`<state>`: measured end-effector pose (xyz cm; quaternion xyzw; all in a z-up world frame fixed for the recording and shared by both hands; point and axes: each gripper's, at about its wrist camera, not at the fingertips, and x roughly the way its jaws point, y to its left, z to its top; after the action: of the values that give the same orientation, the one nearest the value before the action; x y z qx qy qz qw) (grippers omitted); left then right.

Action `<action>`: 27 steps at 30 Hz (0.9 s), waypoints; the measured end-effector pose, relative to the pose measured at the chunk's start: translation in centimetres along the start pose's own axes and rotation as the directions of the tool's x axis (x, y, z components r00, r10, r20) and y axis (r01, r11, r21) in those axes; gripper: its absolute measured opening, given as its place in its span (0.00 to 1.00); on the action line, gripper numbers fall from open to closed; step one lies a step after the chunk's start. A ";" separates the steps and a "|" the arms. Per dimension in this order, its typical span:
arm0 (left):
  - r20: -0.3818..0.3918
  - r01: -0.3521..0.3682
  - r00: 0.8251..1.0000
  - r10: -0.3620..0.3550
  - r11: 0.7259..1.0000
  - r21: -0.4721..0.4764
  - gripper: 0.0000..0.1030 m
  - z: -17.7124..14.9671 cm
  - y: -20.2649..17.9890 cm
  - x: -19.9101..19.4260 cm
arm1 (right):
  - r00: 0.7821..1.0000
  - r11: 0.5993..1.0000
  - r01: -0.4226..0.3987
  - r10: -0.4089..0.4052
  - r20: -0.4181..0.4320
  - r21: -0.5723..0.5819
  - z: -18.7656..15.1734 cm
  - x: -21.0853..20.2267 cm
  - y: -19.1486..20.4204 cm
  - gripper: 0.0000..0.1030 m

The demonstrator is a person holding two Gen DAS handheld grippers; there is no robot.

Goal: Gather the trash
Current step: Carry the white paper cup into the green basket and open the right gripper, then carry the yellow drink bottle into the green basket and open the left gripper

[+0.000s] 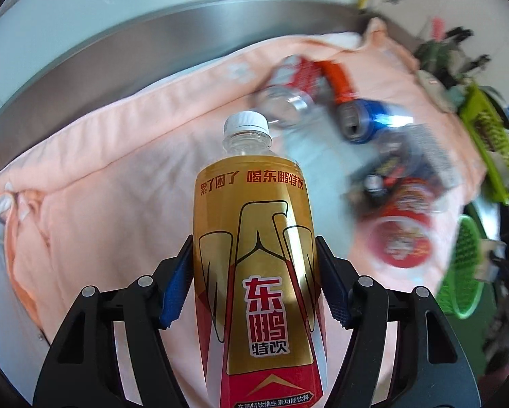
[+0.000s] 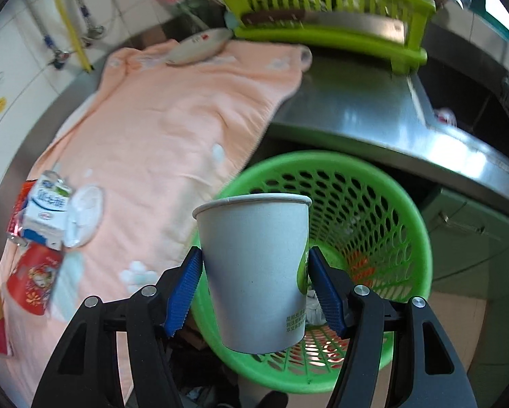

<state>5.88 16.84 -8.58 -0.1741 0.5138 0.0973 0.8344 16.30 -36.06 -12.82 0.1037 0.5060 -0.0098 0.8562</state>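
While the right tool point(image 2: 254, 285) clamps a paper cup point(image 2: 254, 272) between both pads, with the green bin point(image 2: 407, 238) directly ahead of and below it, the left tool point(image 1: 254, 282) grips a gold bottle point(image 1: 254, 255) at mid-body above the pink towel point(image 1: 118, 187). Some refuse already lies in the bin. Ahead of the left tool, to its right, cans point(image 1: 366, 119), a red cup point(image 1: 400, 234) and wrappers remain on the towel-covered bench point(image 2: 373, 108); collection appears partly done.
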 end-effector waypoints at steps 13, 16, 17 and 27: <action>-0.005 0.232 0.971 -0.239 0.939 0.255 0.64 0.1 -14.4 -2.8 | 1.000 0.999 0.000 0.000 -0.002 0.039 -0.6 0.4 -3.2 0.72; -0.032 0.284 0.957 -0.289 0.904 0.319 0.64 -0.2 -18.9 -2.2 | 1.000 0.999 -0.006 0.005 0.031 0.033 -1.1 -1.8 -3.9 0.73; -0.040 0.296 0.953 -0.300 0.894 0.336 0.64 -0.4 -20.2 -2.2 | 0.999 1.000 -0.007 0.005 0.044 0.030 -1.4 -2.7 -4.2 0.73; -0.159 0.403 0.913 -0.376 0.771 0.493 0.64 -3.3 -36.3 2.3 | 0.988 1.000 0.001 -0.006 0.154 0.032 -4.6 -9.9 -7.4 0.74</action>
<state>16.63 -17.88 -5.04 -0.0493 0.4944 -0.2233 0.8386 6.61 -43.32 -7.65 0.1152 0.4385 -0.0272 0.8909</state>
